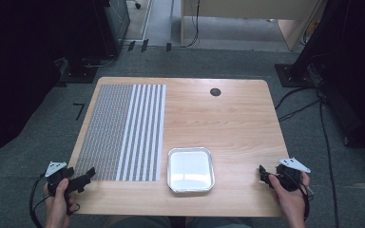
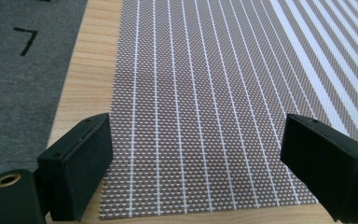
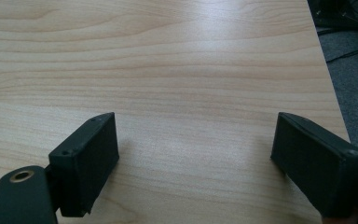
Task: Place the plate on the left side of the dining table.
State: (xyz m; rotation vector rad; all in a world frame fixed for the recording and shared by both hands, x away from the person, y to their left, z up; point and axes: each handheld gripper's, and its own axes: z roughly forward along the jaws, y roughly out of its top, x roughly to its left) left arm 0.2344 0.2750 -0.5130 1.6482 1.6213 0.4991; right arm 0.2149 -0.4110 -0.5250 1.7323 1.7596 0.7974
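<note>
A striped woven placemat (image 1: 121,130) lies flat on the left half of the wooden table (image 1: 228,123); its brown weave with white lines (image 2: 205,116) runs away from the left gripper view. My left gripper (image 1: 89,174) hovers at the mat's near left corner, jaws wide open with nothing between them (image 2: 196,172). A silver rectangular tray (image 1: 190,169) sits empty near the front middle of the table. My right gripper (image 1: 262,173) is held at the table's front right, open over bare wood (image 3: 196,163), a hand's width right of the tray.
A round black cable grommet (image 1: 215,92) sits in the table's far side. Grey carpet (image 2: 18,84) lies beyond the left edge, with black tape marks (image 1: 79,110). Cables (image 1: 323,118) run on the floor to the right. Dark equipment stands at both sides.
</note>
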